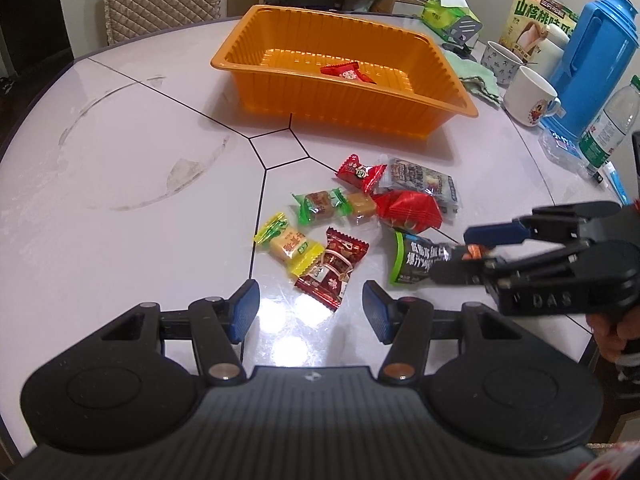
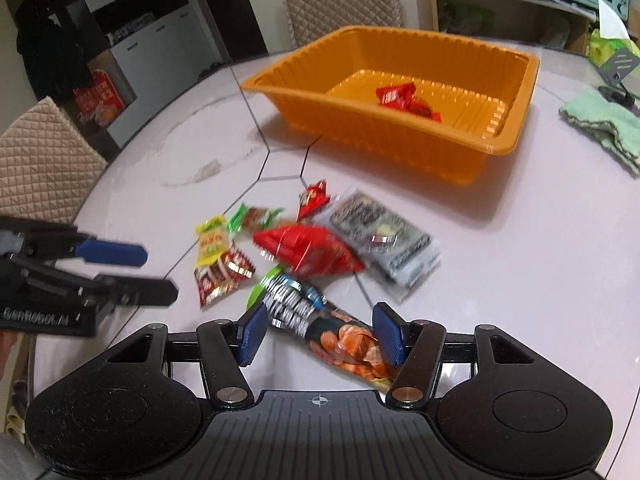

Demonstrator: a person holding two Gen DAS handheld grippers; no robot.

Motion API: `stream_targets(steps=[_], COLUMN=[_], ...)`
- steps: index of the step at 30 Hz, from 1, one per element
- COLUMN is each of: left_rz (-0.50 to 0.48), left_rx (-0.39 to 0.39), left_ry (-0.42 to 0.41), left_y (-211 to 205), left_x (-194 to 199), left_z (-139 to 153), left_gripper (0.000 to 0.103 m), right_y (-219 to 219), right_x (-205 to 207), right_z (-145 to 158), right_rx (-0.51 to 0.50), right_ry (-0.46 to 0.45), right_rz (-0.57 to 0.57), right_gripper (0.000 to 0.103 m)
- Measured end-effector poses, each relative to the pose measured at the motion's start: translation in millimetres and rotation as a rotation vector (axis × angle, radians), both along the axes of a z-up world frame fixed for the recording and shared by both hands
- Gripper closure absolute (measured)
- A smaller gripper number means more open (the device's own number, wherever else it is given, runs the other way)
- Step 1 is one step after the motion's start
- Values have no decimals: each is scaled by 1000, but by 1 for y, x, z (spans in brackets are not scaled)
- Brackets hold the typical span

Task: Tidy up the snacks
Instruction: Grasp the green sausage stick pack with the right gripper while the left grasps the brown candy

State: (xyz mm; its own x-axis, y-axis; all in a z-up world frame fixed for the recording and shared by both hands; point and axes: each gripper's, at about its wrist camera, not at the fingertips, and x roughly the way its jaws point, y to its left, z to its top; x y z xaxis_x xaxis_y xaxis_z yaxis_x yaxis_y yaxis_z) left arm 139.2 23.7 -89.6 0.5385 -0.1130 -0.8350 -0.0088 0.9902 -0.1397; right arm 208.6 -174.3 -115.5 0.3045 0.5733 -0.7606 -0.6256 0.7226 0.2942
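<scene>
An orange tray (image 1: 240,60) (image 2: 304,92) stands on the white table with a red candy (image 1: 346,74) (image 2: 396,96) inside. Several wrapped snacks lie in front of it: a yellow candy (image 1: 290,246), a green one (image 1: 320,204), a red pouch (image 1: 408,208) (image 2: 308,252) and a clear grey packet (image 1: 424,180). My left gripper (image 1: 311,312) (image 2: 160,274) is open, low over the table, with a dark red packet (image 1: 328,276) just ahead of its fingertips. My right gripper (image 2: 321,334) (image 1: 450,254) is open and straddles a black, green and orange packet (image 2: 332,332) (image 1: 416,260) lying on the table.
To the right of the tray are a green cloth (image 2: 604,124), two mugs (image 1: 528,96), a blue flask (image 1: 592,56), a water bottle (image 1: 608,124) and a snack box (image 1: 532,20). Quilted chairs (image 2: 36,164) stand at the table's far and left edges.
</scene>
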Motion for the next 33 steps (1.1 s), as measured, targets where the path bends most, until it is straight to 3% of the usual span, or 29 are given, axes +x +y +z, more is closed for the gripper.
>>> stream_targets(steps=[8, 12, 19, 23, 33], left_rz=[-67, -81, -111, -137, -231], left_rx=[18, 24, 31, 46, 106], left_ry=[-2, -2, -13, -23, -44], left_y=[-4, -5, -5, -8, -22], left_x=[0, 1, 1, 4, 17], left_z=[-5, -7, -9, -10, -17], left_gripper=[50, 50, 50, 56, 71], right_y=[3, 14, 21, 27, 13], right_x=[-21, -24, -29, -41, -44], right_z=[-1, -7, -13, -14, -11], right_rx=[-40, -104, -149, -186, -102], right_ry=[-13, -78, -128, -171, -75], right_rz=[27, 67, 121, 170, 24], right_gripper=[44, 57, 63, 72, 74])
